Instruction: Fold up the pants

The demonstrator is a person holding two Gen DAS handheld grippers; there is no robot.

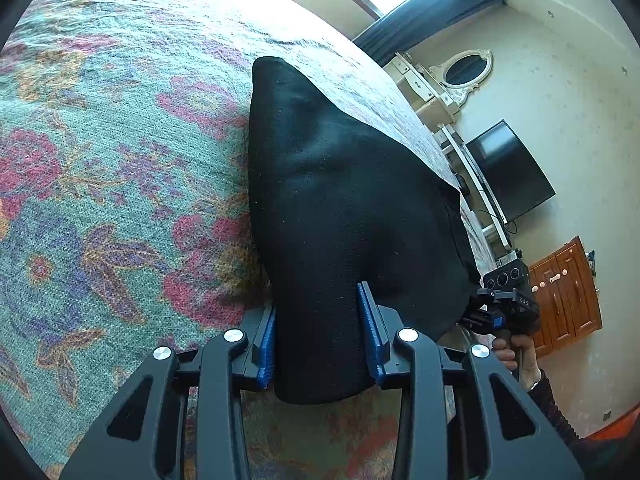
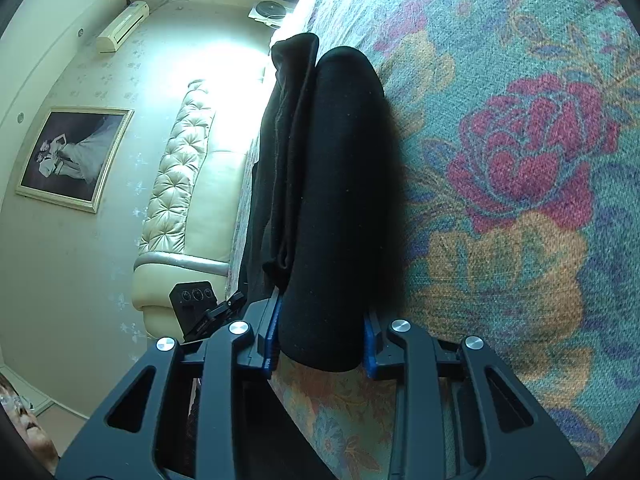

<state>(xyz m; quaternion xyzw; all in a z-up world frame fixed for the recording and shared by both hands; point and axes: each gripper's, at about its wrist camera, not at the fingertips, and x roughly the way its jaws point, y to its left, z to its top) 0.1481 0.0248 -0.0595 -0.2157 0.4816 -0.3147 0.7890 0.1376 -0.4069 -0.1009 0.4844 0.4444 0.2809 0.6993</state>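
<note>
The black pants (image 1: 340,200) lie partly folded on a floral bedspread (image 1: 100,160). My left gripper (image 1: 320,344) is shut on a thick folded edge of the pants, its blue pads on either side of the cloth. My right gripper (image 2: 320,344) is shut on another folded edge of the black pants (image 2: 336,200), which stretch away from it as a rounded fold with looser layers at its left. The right gripper (image 1: 504,304) and the hand holding it also show at the right of the left wrist view. The left gripper (image 2: 200,308) shows at the left of the right wrist view.
The floral bedspread (image 2: 520,160) fills most of both views. Beyond the bed are a dark TV (image 1: 508,168), a wooden cabinet (image 1: 568,288), a white mirror dresser (image 1: 464,72), a cream tufted headboard (image 2: 180,168) and a framed picture (image 2: 72,156).
</note>
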